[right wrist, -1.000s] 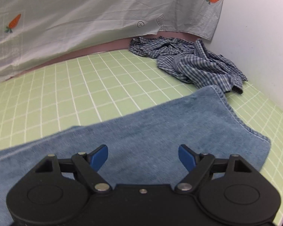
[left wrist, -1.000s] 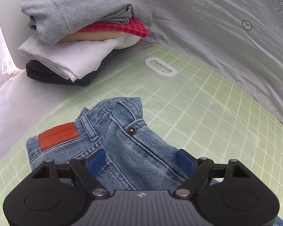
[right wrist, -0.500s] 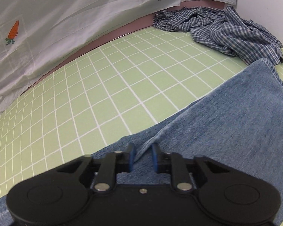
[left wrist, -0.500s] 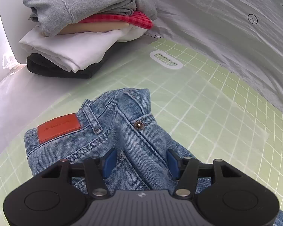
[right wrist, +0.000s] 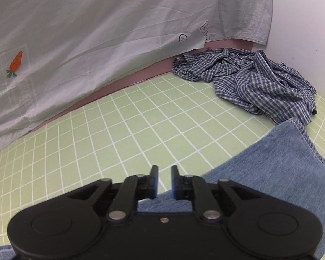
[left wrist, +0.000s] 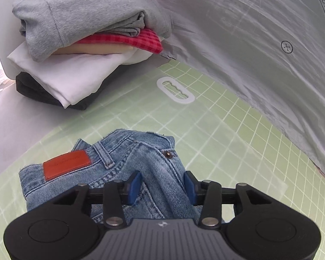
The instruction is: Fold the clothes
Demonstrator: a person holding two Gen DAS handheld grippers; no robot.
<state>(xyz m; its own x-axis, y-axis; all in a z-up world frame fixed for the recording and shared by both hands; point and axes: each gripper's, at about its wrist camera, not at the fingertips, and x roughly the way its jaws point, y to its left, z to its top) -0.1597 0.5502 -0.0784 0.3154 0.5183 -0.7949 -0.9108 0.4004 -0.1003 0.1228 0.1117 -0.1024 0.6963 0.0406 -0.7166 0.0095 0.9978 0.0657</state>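
At lower centre of the left wrist view, the left tool (left wrist: 162, 184) sits with its blue pads about half apart, a raised ridge of the blue jeans (left wrist: 127, 173) standing between them; the pads look pressed to the denim on both sides, having just eased slightly wider. Jeans lie bunched at the waistband on the green gridded mat (left wrist: 227, 143), orange-brown leather patch (left wrist: 67, 165) at lower left, a metal rivet (left wrist: 168, 155) just above the right pad. Upper left of that frame: a stack of folded clothes (left wrist: 80, 49), grey sweatshirt on top, then red check, beige, white, and a dark piece at the bottom, resting on the desk (left wrist: 10, 125) beside the mat. A white oval cut-out handle (left wrist: 175, 90) marks the mat's far edge. A pale grey cloth backdrop (left wrist: 260, 43) fills the right side. Right wrist view: right tool (right wrist: 164, 182) at lower centre, pads a narrow gap apart and just opened, nothing gripped; bare mat shows through the gap. The jeans leg (right wrist: 270, 173) spreads flat at lower right, running under the tool body. A crumpled blue checked shirt (right wrist: 255, 82) lies at upper right, touching the leg's hem corner. Carrot prints (right wrist: 15, 64) dot the backdrop.
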